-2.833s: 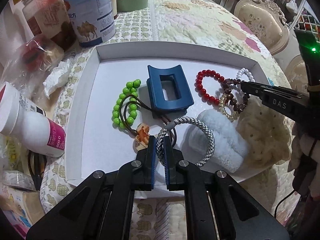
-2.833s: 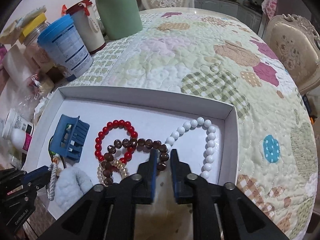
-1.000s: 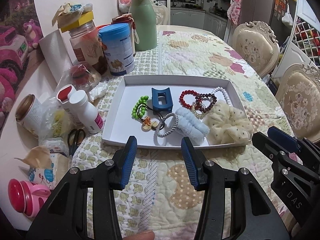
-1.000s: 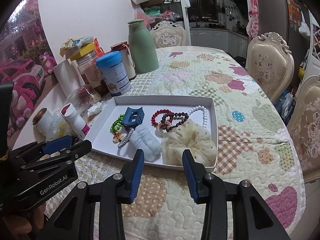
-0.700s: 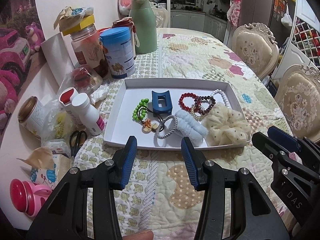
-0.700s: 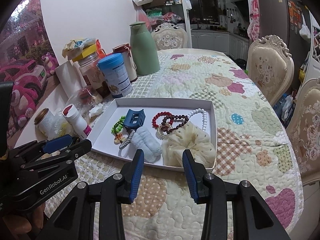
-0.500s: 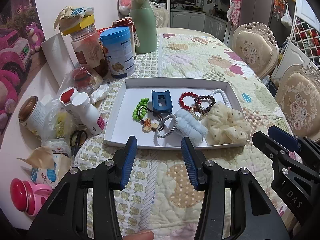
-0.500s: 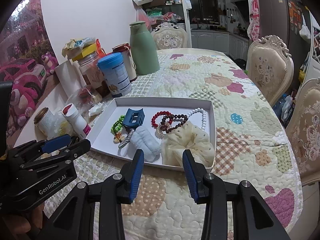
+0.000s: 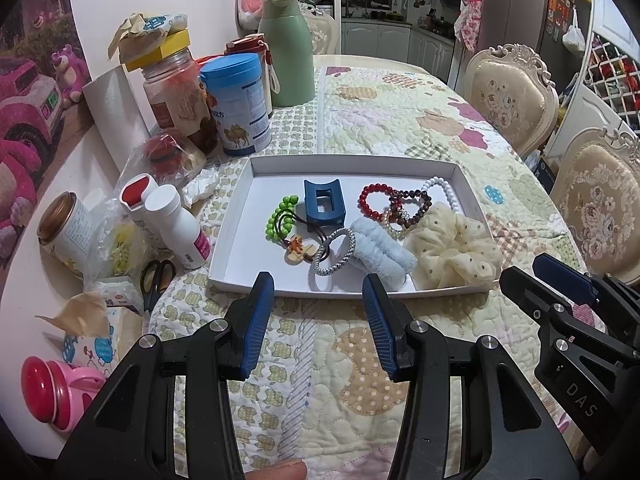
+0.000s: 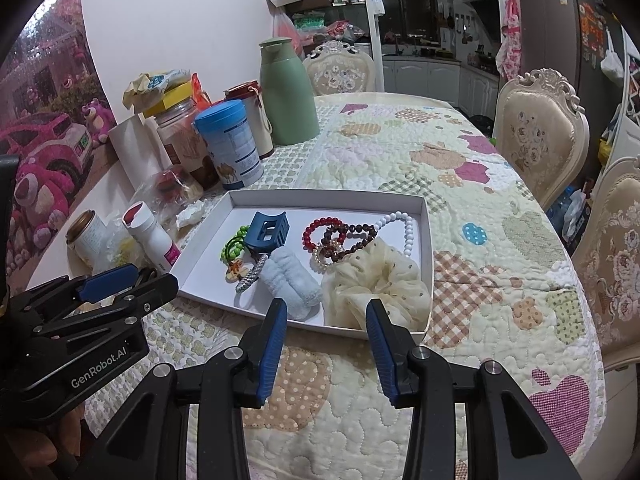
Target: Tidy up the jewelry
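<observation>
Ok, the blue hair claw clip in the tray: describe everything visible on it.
The blue hair claw clip is matte dark-blue plastic with a rectangular cut-out through its body and curved ends. It lies closed on the white tray floor, left of the red bead bracelet. Dark hair-tie cords run against its near edge.

A tray [image 9: 236, 216] sits on the counter [image 9: 400, 120], holding bracelets [image 9: 394, 208] at 1 o'clock, a hair clip [image 9: 322, 202] centrally, and a scrunchie [image 9: 454, 246] at 4 o'clock.
</observation>
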Demonstrator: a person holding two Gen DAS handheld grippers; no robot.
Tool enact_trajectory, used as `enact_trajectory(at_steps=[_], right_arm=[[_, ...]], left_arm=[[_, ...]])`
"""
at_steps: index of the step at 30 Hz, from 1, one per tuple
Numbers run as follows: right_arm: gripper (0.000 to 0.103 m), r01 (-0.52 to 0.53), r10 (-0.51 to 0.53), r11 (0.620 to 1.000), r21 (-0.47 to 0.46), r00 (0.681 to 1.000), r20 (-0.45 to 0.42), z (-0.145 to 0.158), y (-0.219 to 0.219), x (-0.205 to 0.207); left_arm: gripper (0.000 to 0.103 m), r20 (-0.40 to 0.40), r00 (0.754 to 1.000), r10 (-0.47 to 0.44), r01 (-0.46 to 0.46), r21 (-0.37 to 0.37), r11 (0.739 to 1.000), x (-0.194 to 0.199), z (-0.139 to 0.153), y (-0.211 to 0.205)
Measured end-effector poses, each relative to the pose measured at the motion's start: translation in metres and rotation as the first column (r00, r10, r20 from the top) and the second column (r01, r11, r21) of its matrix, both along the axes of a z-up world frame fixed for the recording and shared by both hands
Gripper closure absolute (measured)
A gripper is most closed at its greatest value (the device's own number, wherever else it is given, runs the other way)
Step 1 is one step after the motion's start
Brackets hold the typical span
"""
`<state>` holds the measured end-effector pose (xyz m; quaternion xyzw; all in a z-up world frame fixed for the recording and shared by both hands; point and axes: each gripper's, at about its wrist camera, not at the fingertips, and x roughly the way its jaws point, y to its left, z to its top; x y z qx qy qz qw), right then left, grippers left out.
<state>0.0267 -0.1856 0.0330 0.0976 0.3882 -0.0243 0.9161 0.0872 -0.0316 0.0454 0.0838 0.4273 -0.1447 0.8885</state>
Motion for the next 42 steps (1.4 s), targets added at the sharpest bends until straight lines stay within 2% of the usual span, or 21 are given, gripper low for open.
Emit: enact_trajectory(at_steps=[42], right_arm=[[0.059, -0.02, 0.02, 1.0, 0.007, 0.999, -0.03, -0.013, -0.004, 0.017]], left_arm=[[0.058, -0.026, 1.0, -0.004, 0.004, 0.017, 1.0, 0.013, -0.012, -0.007]])
